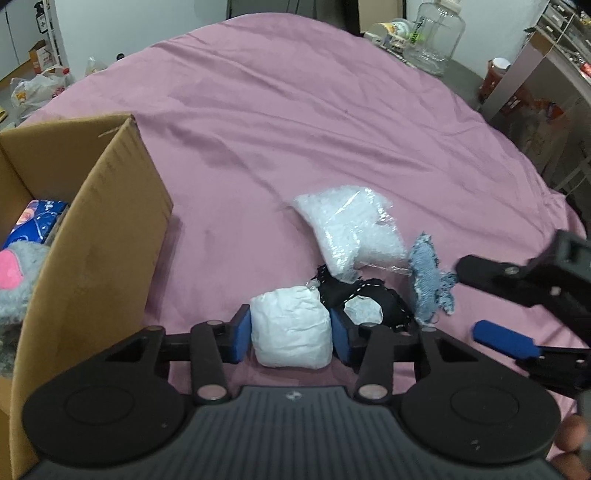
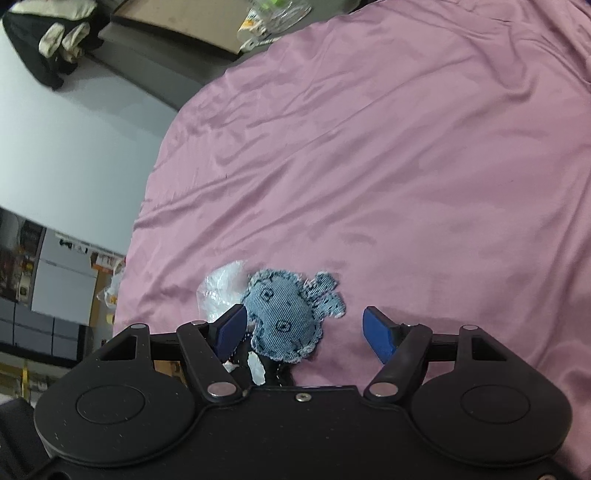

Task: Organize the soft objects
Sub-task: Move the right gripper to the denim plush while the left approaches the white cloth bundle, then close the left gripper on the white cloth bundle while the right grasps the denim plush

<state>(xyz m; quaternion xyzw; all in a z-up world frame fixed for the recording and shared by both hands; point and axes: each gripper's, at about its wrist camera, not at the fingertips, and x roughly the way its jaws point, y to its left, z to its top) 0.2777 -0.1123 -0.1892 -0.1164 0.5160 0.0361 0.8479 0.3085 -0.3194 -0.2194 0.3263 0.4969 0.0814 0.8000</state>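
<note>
My left gripper (image 1: 291, 334) is shut on a white crumpled soft bundle (image 1: 291, 326), its blue pads pressing both sides, just above the pink sheet. Behind it lie a black fabric piece (image 1: 373, 295), a clear bag of white filling (image 1: 351, 225) and a small denim plush (image 1: 430, 278). My right gripper (image 2: 308, 330) is open around the denim plush (image 2: 284, 314); its left pad touches the plush, the right pad stands apart. The right gripper also shows in the left wrist view (image 1: 513, 306), beside the plush.
An open cardboard box (image 1: 110, 221) stands at the left, holding a grey and pink plush (image 1: 14, 280) and a blue patterned item (image 1: 37, 218). The pink sheet (image 1: 295, 122) covers the bed. A glass jar (image 1: 436, 33) and clutter stand beyond the far edge.
</note>
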